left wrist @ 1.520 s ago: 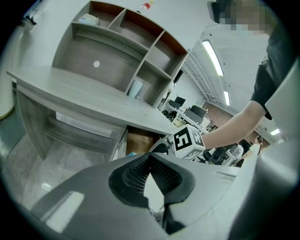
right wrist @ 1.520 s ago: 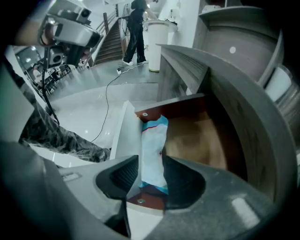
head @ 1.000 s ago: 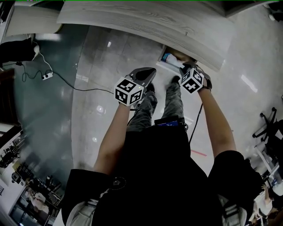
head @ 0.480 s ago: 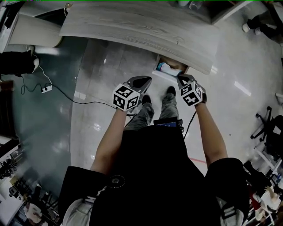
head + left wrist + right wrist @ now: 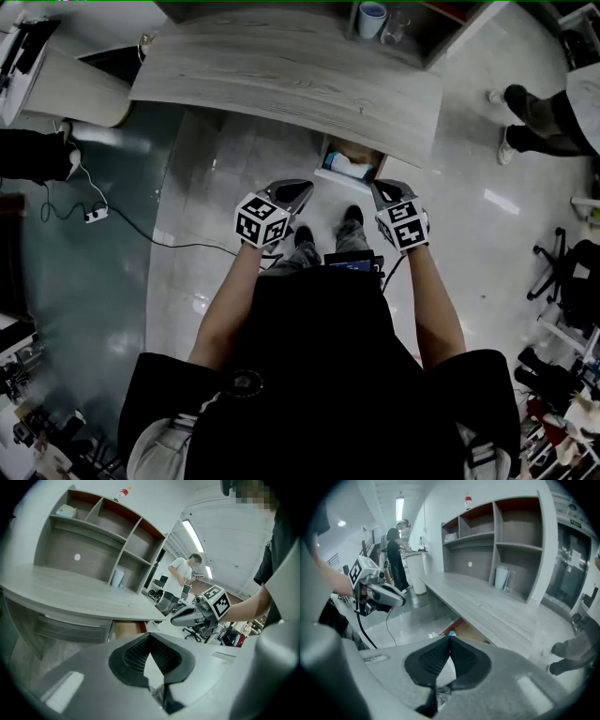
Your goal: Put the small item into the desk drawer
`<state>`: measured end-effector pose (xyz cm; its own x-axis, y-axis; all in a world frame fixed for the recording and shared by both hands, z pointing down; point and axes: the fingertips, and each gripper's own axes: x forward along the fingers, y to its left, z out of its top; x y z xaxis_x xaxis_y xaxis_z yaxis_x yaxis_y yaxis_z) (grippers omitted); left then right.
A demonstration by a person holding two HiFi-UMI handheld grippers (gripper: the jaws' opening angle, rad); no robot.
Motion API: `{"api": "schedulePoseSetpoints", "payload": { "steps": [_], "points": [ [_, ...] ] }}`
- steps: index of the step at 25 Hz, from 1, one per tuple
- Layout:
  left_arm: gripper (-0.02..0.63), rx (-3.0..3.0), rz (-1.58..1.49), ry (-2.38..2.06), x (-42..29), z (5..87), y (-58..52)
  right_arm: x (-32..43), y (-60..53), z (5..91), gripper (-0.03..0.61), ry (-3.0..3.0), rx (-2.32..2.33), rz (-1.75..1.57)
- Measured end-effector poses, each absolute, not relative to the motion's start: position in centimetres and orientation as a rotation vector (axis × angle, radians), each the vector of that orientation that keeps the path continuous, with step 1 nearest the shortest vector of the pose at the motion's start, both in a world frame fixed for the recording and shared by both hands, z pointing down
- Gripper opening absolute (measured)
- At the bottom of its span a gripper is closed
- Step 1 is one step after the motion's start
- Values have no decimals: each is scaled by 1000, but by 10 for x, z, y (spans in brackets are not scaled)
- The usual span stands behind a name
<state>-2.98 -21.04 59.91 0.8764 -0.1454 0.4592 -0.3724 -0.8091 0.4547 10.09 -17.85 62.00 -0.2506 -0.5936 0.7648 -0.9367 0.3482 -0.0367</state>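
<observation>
Drawer (image 5: 373, 153), brown inside, stands pulled out under the edge of the curved pale grey wood-grain desk (image 5: 281, 66), just ahead of both hand-held grippers and a little nearer the right one. The small white-and-teal packet (image 5: 352, 167) lies inside it, well apart from either tool, so the placing looks done and the drawer seems only to need pushing shut.

The left hand-held gripper (image 5: 302, 187) has its jaws pressed together with nothing between them, and it points towards the desk edge to the left of the drawer. The right hand-held gripper (image 5: 382, 190) is likewise closed tight and empty. In its own view the drawer opening and a sliver of the teal packet show just beyond its tips.

The packet is too small here to read its material for certain. It looks like a soft, light, film-wrapped pack, so it would likely give under pressure and could slide on the pads. If it must be lifted again, a hold across its narrower width near the middle, with gentle closing, seems the safest. A corner grip would probably let it swing or slip.
</observation>
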Motion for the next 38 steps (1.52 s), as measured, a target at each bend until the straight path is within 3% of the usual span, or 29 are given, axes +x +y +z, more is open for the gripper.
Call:
{"api": "schedulePoseSetpoints", "payload": {
  "steps": [14, 38],
  "points": [
    [0, 2540, 506, -296, -39, 577, -202, 105, -137, 578, 0, -1981, 1655, 813],
    [0, 2535, 639, -193, -9, 583, -138, 133, -65, 557, -2, -2007, 1781, 825]
  ]
}}
